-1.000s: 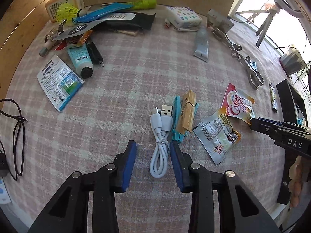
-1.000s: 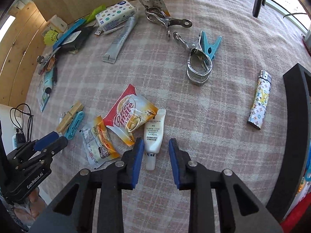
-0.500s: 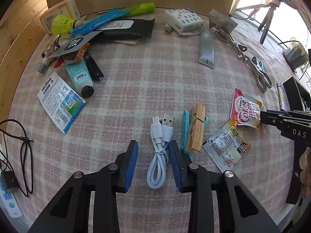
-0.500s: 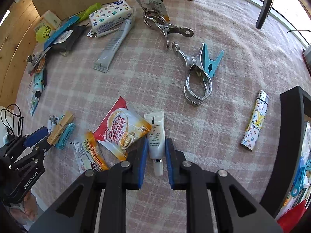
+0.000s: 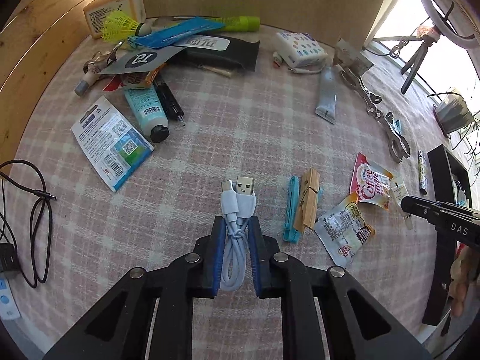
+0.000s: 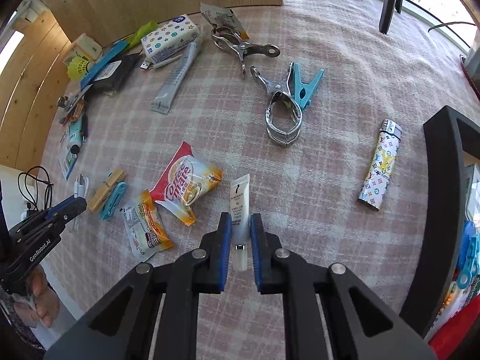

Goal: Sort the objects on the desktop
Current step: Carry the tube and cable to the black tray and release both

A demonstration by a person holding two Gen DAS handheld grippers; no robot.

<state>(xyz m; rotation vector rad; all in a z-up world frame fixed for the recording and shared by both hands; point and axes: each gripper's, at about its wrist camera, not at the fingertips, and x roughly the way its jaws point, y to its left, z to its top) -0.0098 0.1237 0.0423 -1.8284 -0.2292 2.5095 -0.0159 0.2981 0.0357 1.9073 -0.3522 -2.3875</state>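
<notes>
Left claw (image 5: 236, 223) pinching white cable (image 5: 237, 210), right claw (image 6: 240, 220) pinching small tube (image 6: 239, 210)

Left gripper (image 5: 235, 225): jaws narrowed from wide stance, blue pads now pressed on coiled white USB cable (image 5: 237, 231). Right gripper (image 6: 240, 222): jaws closed in from either side, now clamping small white tube (image 6: 239, 210).

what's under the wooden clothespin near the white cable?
The light wooden clothespin lies on a turquoise plastic clothespin, crossing it at an angle; the turquoise tips show on both sides. Beneath both is pink plaid tablecloth. Whatever else the overlap hides cannot be seen.
</notes>
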